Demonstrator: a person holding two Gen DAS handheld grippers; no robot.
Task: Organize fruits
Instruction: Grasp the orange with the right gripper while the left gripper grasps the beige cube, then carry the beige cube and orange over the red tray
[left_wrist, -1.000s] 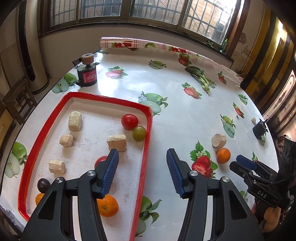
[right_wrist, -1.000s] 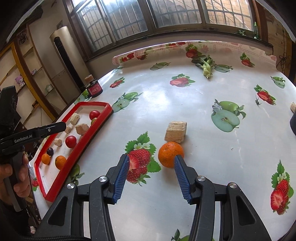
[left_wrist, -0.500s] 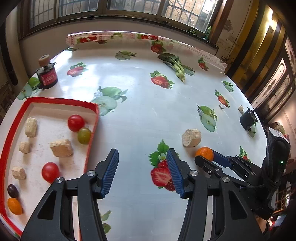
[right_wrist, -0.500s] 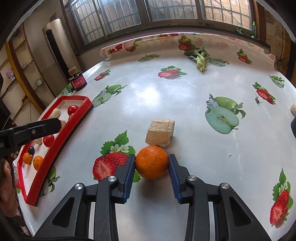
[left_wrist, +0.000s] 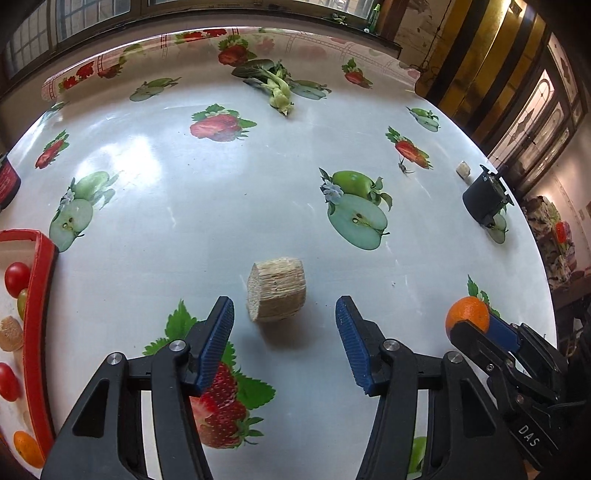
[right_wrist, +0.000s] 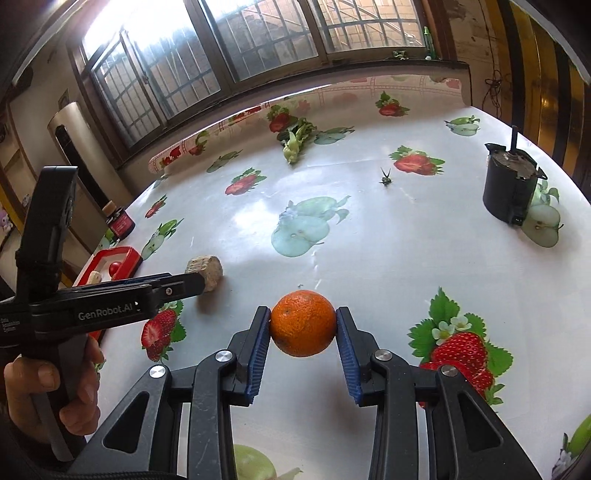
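- Gripping an orange (right_wrist: 303, 323), the right gripper (right_wrist: 303, 332) has its blue fingers (right_wrist: 258, 343) pressed on both sides of the fruit; orange sits lifted just above the counter (right_wrist: 388, 251).
- Left gripper (left_wrist: 284, 332) fingers (left_wrist: 218, 332) are partway apart and opening, nothing between the pads; a tan puffed block (left_wrist: 276, 290) lies on the counter just ahead of the fingertips, not touched.
- From the left wrist view the orange shows at far right, clamped in the right gripper, well apart from the block.
- Red tray (left_wrist: 38, 332) at the left edge of the counter holds red tomatoes (left_wrist: 16, 278), a green one, tan pieces and a small orange fruit (left_wrist: 27, 448).
- Person's hand (right_wrist: 48, 398) wraps the left gripper's handle.
- Black pot (right_wrist: 511, 192) stands at the far right of the counter; leafy green vegetable (left_wrist: 277, 86) lies near the far edge.
- Dark jar with red label (right_wrist: 120, 223) stands beyond the tray.
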